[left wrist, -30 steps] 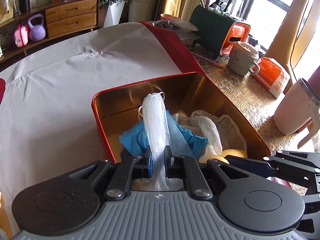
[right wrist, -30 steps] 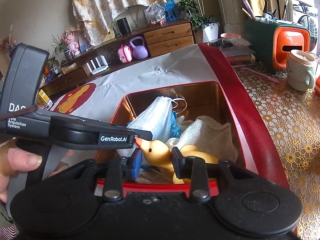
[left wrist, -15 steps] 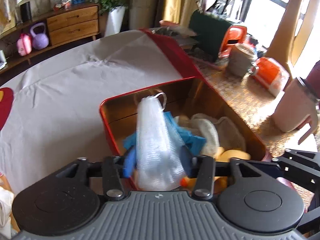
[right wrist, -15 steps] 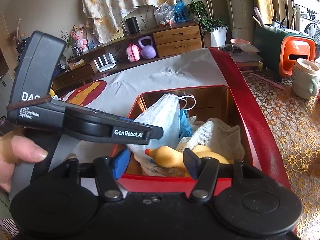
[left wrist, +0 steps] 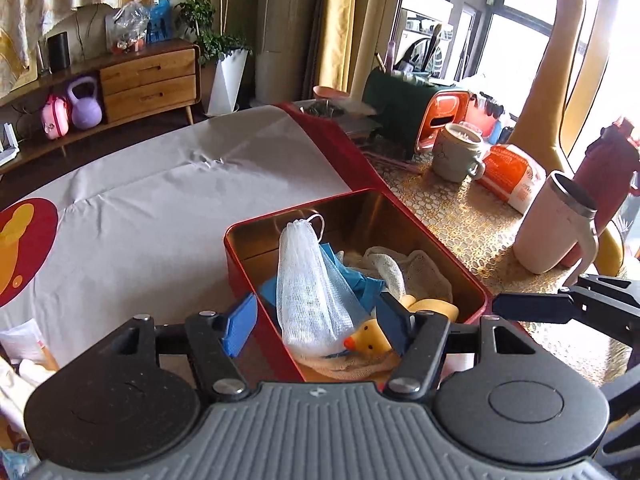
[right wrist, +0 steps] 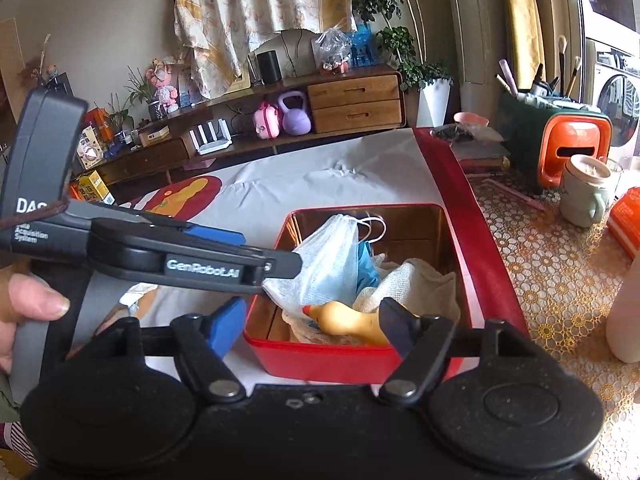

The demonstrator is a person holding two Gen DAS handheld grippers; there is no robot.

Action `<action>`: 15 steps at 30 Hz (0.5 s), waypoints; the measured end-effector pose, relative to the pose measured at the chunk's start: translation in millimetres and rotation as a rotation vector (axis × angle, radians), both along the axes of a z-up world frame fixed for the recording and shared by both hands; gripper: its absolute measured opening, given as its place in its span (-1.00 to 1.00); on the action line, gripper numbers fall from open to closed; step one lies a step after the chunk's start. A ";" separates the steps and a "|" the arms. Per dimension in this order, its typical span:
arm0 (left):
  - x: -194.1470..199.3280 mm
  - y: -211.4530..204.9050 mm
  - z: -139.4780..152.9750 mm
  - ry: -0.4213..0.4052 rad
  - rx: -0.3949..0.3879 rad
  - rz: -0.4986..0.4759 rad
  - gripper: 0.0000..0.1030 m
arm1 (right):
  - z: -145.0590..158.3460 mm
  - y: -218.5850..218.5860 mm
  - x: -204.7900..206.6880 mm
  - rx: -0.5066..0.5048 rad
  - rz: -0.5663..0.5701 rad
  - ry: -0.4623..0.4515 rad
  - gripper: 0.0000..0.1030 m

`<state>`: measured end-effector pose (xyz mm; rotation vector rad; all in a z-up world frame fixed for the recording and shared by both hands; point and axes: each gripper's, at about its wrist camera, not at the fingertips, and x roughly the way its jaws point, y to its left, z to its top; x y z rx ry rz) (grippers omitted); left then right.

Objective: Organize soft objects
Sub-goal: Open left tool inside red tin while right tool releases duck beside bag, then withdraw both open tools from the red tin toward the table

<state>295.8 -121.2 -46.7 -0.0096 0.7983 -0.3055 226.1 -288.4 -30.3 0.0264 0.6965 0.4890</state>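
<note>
Standing wide open and empty, left tool [left wrist: 316, 322] and right tool [right wrist: 306, 326] flank the red tin [left wrist: 256, 280] holding mesh bag [left wrist: 310, 284] and duck [right wrist: 344, 320].

The red tin [left wrist: 236, 256] is 1, holding 1 white mesh pouch [left wrist: 308, 284], 1 blue cloth [left wrist: 360, 280], 1 cream knit cloth [left wrist: 416, 272] and 1 yellow rubber duck [left wrist: 370, 340]. Beside it stand 2 mugs [left wrist: 456, 152], 1 maroon bottle [left wrist: 608, 168] and 1 orange packet [left wrist: 514, 172]. The 2 grippers [left wrist: 316, 322] [right wrist: 306, 320] both gape wide.
</note>
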 end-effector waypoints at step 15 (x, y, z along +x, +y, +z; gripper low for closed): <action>-71.9 45.3 36.5 -0.067 -0.040 0.025 0.54 | 32.1 21.9 -39.6 -0.028 -0.002 -0.064 0.82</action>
